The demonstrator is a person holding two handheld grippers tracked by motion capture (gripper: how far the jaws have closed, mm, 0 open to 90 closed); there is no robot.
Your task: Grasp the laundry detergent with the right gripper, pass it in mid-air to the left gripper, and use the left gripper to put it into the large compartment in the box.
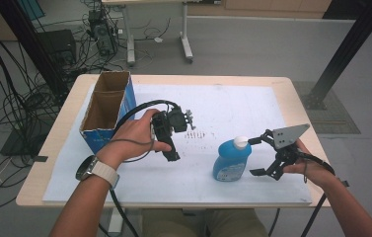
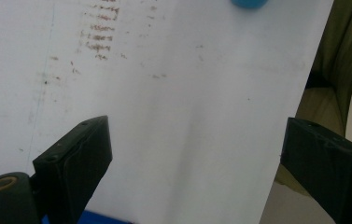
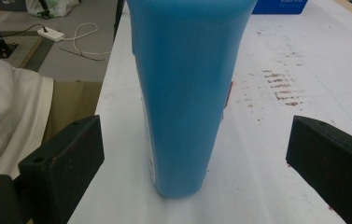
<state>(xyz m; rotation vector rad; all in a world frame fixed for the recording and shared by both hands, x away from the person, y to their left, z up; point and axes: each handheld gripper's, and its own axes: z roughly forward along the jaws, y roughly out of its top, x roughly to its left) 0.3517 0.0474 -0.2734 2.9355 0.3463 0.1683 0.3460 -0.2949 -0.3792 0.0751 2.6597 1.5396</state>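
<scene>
Right gripper (image 1: 259, 156) lining up on bottle (image 1: 232, 159), jaws standing apart, either side of it, not touching. Bottle standing upright on sheet (image 1: 233, 106), near front edge. Left gripper (image 1: 174, 143) waiting aside, jaws spread, gripping nothing.

Step, by judgement: approach for grasp. Next move calling for closing squarely on bottle body.

Right gripper view showing gaps beside bottle (image 3: 185, 93); high view showing box (image 1: 108, 106) at table's left.

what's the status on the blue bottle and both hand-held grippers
Right hand-held gripper open, jaws either side of blue bottle, no contact. Left hand-held gripper open, empty. Bottle upright on white mat. Nothing in the way.
</scene>
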